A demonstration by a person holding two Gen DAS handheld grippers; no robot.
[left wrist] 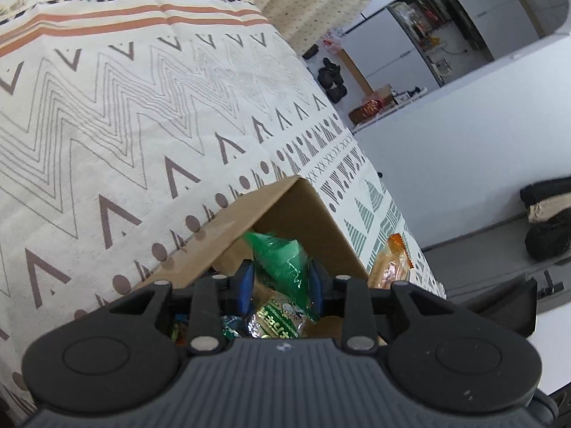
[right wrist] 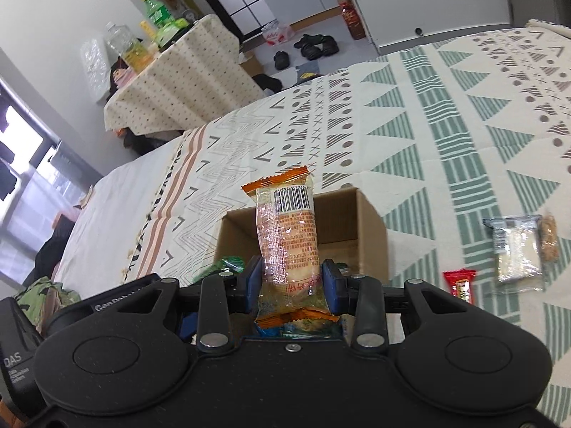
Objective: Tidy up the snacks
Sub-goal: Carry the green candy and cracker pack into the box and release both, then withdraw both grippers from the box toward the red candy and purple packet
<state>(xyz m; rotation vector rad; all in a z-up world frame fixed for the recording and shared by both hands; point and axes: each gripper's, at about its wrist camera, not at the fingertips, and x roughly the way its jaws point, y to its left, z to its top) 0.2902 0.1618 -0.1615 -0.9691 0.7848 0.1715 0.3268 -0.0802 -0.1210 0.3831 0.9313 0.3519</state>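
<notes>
A: Nearest the right camera, the right gripper (right wrist: pixel 291 283) has its blue fingers closed against the sides of the orange-edged snack packet (right wrist: pixel 288 239), gripping the lower half so the barcode end stands up. Why hold it upright there?

B: Likely because the cardboard box (right wrist: pixel 371 224) sits open just beyond it; holding the packet by its lower half leaves it free to drop in. The wrapper is clear with orange crimped ends and a pale cake inside.

A: And the left gripper (left wrist: pixel 282 281)?

B: Its jaws are narrowed onto a green snack bag (left wrist: pixel 282 260), the crinkled green top poking out between the fingers, right over the box's opening. More wrappers show inside, under the fingers.

A: Anything not yet boxed?

B: To the right of the box on the patterned bedspread (right wrist: pixel 464 135), a small red packet (right wrist: pixel 461 284) and a silver-and-clear packet (right wrist: pixel 517 253) lie close together. Farther off is a cloth-covered table (right wrist: pixel 178 82) with bottles.
</notes>
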